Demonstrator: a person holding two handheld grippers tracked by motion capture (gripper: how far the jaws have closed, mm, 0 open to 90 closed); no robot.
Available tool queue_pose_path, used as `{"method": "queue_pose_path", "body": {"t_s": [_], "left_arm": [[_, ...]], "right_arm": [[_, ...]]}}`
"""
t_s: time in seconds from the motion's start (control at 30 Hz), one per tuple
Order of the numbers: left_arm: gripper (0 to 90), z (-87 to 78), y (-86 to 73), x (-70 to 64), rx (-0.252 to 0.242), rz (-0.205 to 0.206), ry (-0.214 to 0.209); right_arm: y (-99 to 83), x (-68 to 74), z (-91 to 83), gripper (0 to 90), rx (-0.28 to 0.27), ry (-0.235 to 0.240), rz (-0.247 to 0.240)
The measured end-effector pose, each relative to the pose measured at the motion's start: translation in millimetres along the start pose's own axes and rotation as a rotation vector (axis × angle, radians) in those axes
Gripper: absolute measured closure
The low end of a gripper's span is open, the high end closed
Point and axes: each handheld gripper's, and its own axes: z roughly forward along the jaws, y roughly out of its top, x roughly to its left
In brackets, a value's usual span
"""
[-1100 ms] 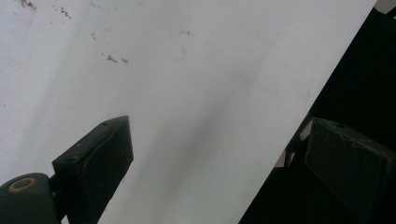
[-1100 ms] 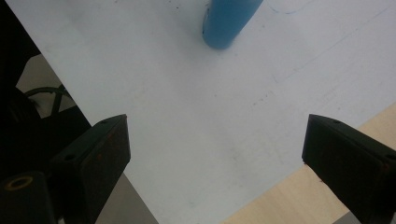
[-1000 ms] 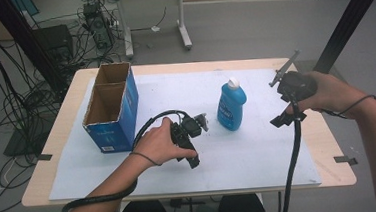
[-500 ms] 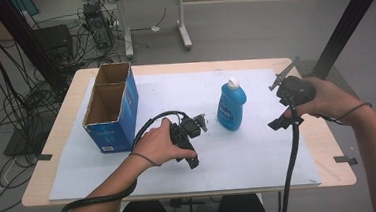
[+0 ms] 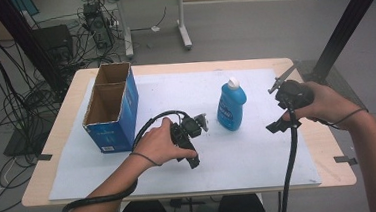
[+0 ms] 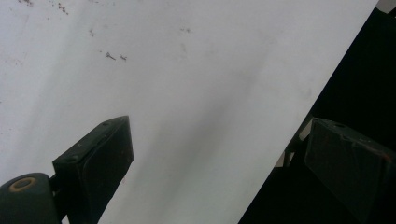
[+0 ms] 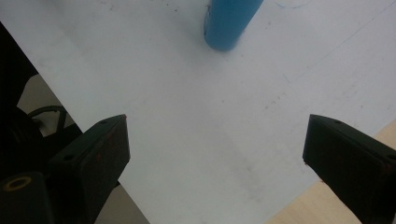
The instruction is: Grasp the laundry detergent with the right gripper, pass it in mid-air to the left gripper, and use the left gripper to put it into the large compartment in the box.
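Observation:
A blue bottle [image 5: 231,106] with a white cap stands upright on the white mat [image 5: 249,157], right of the table's middle. My left gripper [image 5: 191,142] lies low over the mat just left of the bottle, held in a hand; in the left gripper view it [image 6: 219,163] is open with bare mat between the jaws. My right gripper [image 5: 282,111] hovers to the right of the bottle, apart from it. In the right gripper view it [image 7: 215,158] is open and empty, with the bottle's base [image 7: 229,21] ahead at the top.
An open blue cardboard box [image 5: 111,109] stands at the mat's left side. The wooden table edge [image 5: 324,146] runs beside the right hand. A cable [image 5: 291,174] trails from the right gripper over the front edge. Another cable [image 5: 152,121] loops between the box and the left hand.
My right gripper has dropped a little and drifted slightly left toward the bottle. The left gripper and the bottle have stayed put.

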Motion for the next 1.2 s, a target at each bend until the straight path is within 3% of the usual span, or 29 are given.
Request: {"method": "queue_pose_path", "body": {"t_s": [1.2], "left_arm": [[8.0,1.7,1.0,-0.9,0.007,0.000,0.000]], "right_arm": [[-16.6,1.6,23.1,7.1,-0.019,0.004,0.048]]}}
